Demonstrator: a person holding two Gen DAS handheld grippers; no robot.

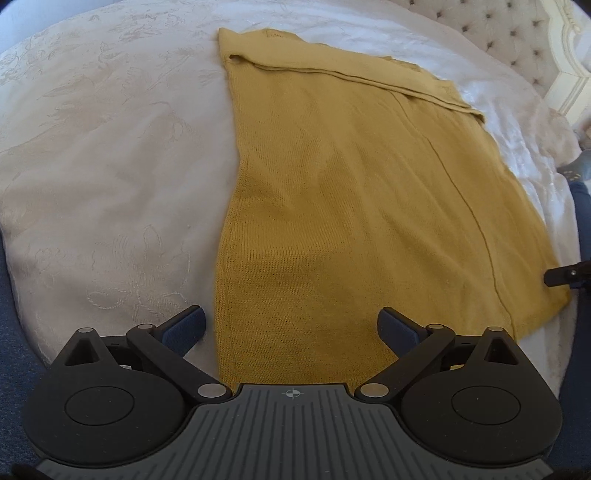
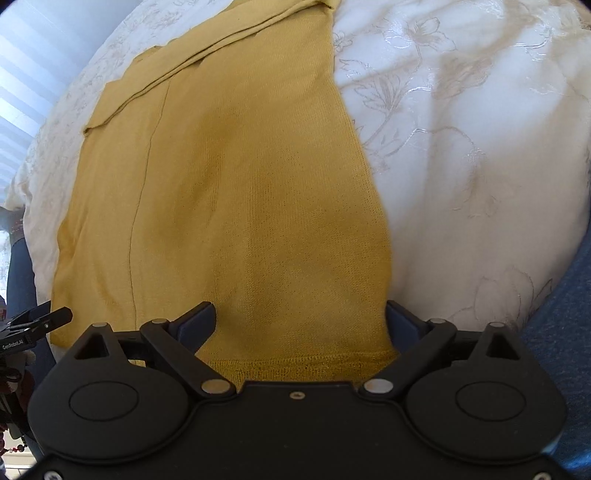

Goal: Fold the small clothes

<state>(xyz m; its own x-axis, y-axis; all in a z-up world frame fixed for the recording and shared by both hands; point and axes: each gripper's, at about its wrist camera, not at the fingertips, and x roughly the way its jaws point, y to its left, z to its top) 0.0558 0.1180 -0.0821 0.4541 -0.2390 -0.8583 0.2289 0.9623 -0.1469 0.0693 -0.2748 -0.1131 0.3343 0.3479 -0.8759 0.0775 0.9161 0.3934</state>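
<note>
A mustard-yellow knit garment [image 1: 332, 192] lies flat on a white embroidered bedspread [image 1: 110, 147], with a strip folded across its far end. My left gripper [image 1: 291, 321] hangs open above the garment's near left edge, one finger over the bedspread and the other over the knit, nothing between them. In the right wrist view the same garment [image 2: 240, 192] fills the middle. My right gripper [image 2: 299, 315] stands wide open above the near hem at its right corner, gripping nothing. The tip of the right gripper [image 1: 569, 275] shows at the garment's right corner in the left wrist view.
A tufted headboard [image 1: 509, 33] stands at the far right. A person's leg in blue jeans [image 1: 581, 221] is beside the bed's right edge. Window blinds [image 2: 22, 74] are at the left. Bare bedspread [image 2: 461, 147] lies on both sides of the garment.
</note>
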